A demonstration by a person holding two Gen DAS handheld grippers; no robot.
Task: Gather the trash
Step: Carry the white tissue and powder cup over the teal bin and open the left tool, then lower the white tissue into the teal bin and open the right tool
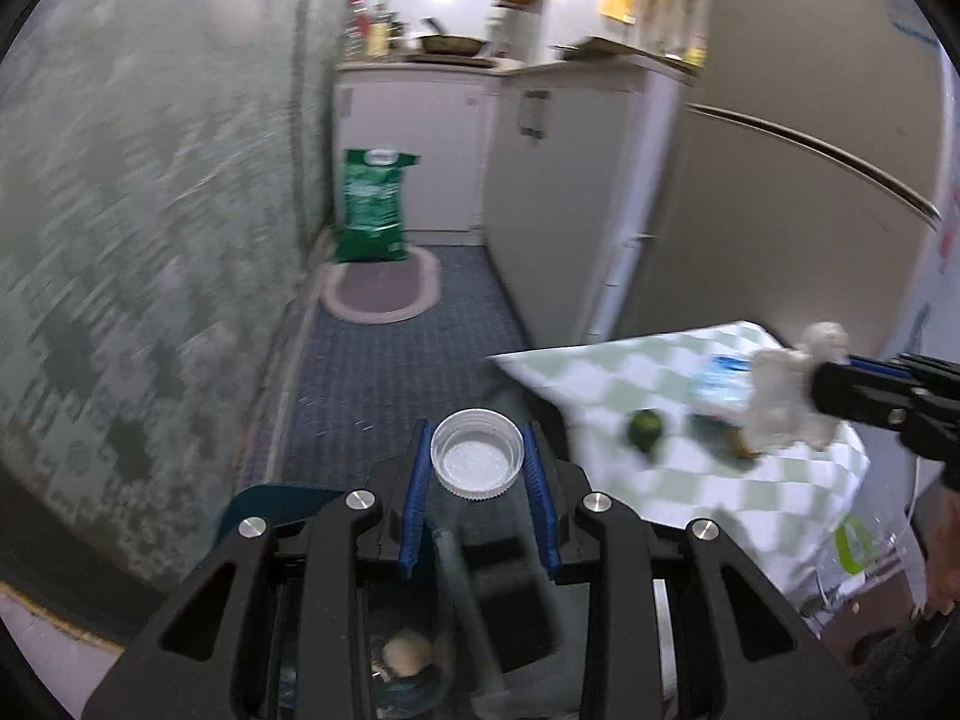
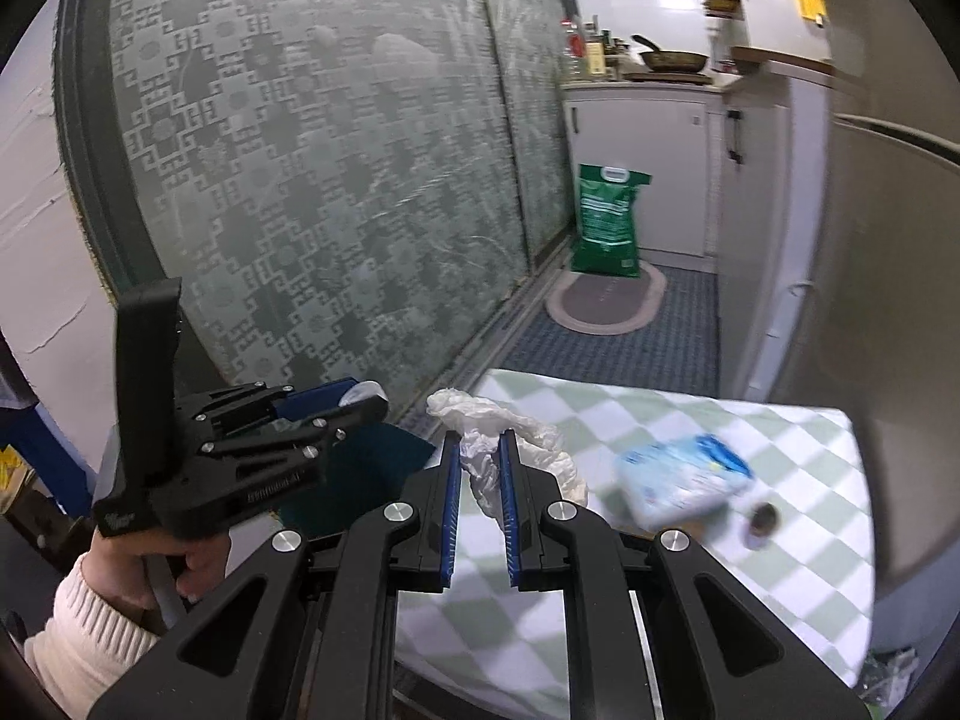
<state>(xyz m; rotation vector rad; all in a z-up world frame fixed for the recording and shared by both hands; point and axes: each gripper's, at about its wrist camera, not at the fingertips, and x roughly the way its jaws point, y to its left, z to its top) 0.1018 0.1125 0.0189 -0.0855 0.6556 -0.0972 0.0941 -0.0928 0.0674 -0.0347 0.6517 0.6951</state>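
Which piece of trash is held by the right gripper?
The crumpled white plastic wrap, pinched in the right gripper; the left gripper holds a clear bottle.

- Green printed sack standing upright on the floor against white cabinet doors
- Oval pink-rimmed mat before the sack
- Dark frying pan on the far counter

Each camera sits just behind its own gripper's fingers, looking forward and slightly down along a narrow kitchen corridor toward the far cabinet, and both views share the checked table, the green bag and the oval mat.
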